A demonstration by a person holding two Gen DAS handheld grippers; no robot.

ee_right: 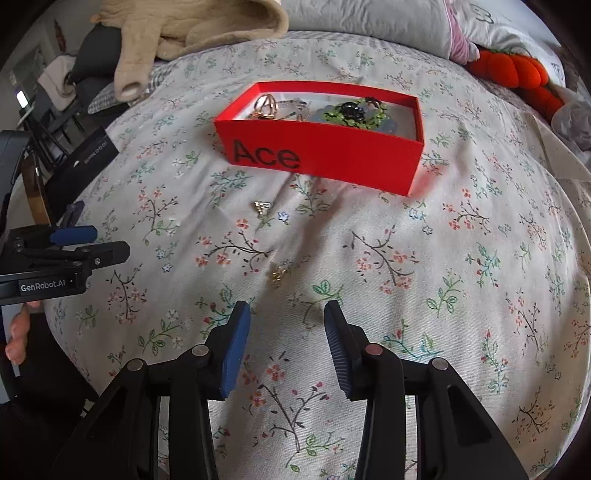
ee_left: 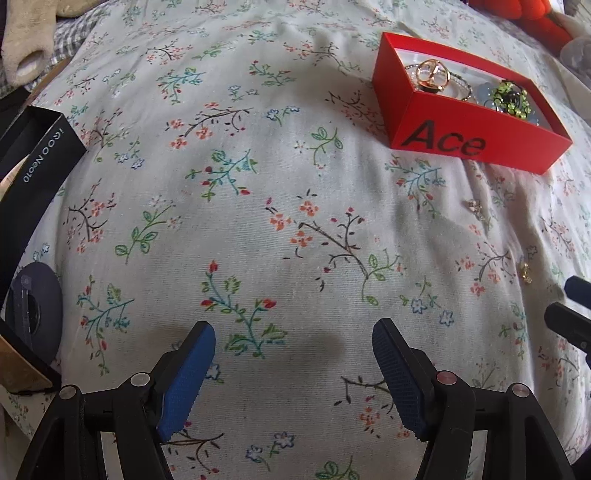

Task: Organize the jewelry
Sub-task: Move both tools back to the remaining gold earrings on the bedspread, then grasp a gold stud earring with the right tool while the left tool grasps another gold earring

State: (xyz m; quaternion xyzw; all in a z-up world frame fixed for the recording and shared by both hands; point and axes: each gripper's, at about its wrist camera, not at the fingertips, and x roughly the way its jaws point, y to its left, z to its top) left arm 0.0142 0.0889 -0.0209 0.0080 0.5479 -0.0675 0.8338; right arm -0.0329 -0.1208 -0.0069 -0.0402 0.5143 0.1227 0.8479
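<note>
A red open box marked "Ace" (ee_left: 476,144) (ee_right: 351,162) lies on the floral bedsheet. It holds a gold ring piece (ee_left: 431,74) (ee_right: 266,105), bracelets and a green beaded piece (ee_left: 513,98) (ee_right: 351,110). Two small gold earrings lie loose on the sheet: one nearer the box (ee_left: 476,208) (ee_right: 261,207), one closer to the right gripper (ee_left: 525,272) (ee_right: 277,275). My left gripper (ee_left: 293,339) is open and empty over bare sheet. My right gripper (ee_right: 286,314) is open and empty, just short of the nearer earring.
A black box marked "iQOO Neo10" (ee_left: 40,155) (ee_right: 85,162) sits at the bed's left edge. A beige garment (ee_right: 177,33) and orange plush (ee_right: 517,74) lie at the far side. The left gripper (ee_right: 88,247) shows at the left of the right wrist view.
</note>
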